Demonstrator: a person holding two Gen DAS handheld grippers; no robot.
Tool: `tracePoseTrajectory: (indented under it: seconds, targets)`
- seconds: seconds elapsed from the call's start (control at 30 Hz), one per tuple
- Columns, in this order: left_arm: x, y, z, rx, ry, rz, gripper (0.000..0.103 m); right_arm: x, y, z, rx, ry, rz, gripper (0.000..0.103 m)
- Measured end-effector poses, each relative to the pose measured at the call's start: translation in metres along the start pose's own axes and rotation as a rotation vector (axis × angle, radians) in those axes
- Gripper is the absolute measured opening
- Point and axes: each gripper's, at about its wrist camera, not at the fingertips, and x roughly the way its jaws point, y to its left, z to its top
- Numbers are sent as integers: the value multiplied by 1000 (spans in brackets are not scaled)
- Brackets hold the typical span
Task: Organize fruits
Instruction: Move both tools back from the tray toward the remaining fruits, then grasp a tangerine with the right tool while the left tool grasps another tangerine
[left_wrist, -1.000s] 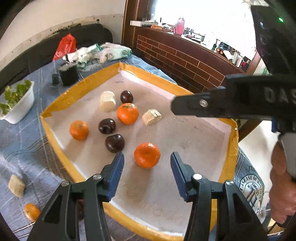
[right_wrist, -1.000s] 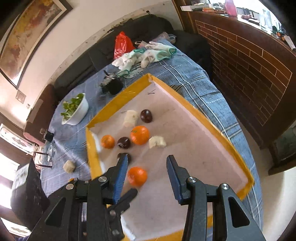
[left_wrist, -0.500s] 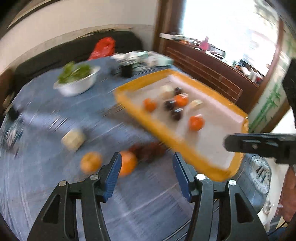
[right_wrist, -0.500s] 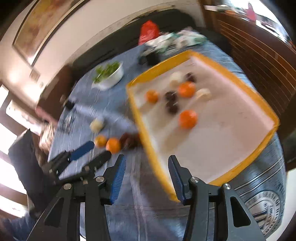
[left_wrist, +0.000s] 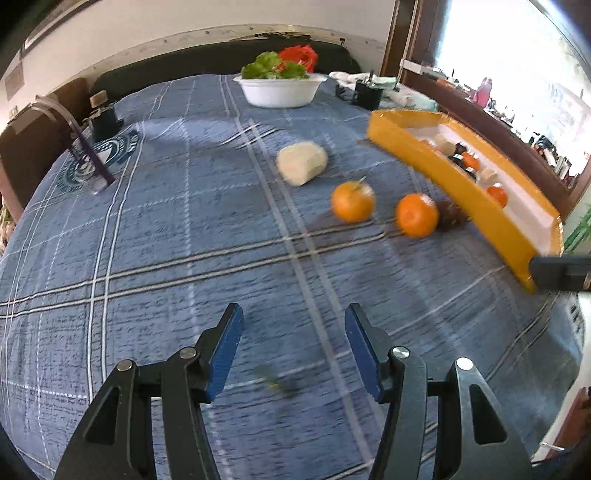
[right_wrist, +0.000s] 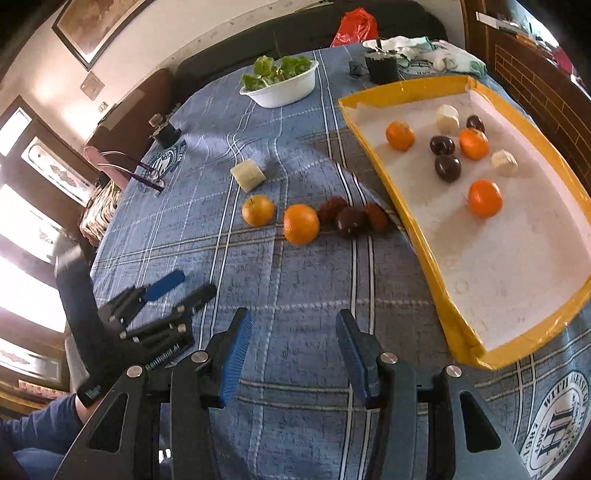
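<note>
In the left wrist view, the dark fruit (left_wrist: 448, 218) is motion-blurred behind an orange (left_wrist: 416, 215)

This is someone's home, a lived-in dining or sitting room. A blue plaid tablecloth (right_wrist: 295, 280) is covering the table, and a dark sofa (right_wrist: 332, 37) is running along its far edge under a plastered wall. A framed picture (right_wrist: 88, 26) is hanging up in the corner. A white bowl of salad leaves (right_wrist: 282, 83) and crumpled laundry (right_wrist: 432, 53) are sitting near the table's far edge. A brick ledge (right_wrist: 535, 81) crowded with household bottles is catching daylight from a window (left_wrist: 517, 66) beyond the right edge.
</note>
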Motion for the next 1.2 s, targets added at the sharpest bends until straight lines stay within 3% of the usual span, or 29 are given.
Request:
tracePoseTrajectory:
  seconds: [0.13,0.2,0.27,0.73,0.9,1.2]
  targets:
    - [-2,6,-2,-12,1,-35,68,12,4,16,25,-10,3,52]
    - [-1,4,-2,2,6,-69,78,18,4,27,35,-12,7,51]
    - [0,-1,-1,22,14,-55,80,25,3,37,46,-12,-4,51]
    - [1,-3,-1,34,18,-40,80,77,2,83,50,57,-51,48]
    - [1,-4,-1,33,17,-36,80,90,8,80,-7,99,-100,35]
    - [-4,3,16,-4,-12,-47,80,56,11,47,-71,67,-62,34]
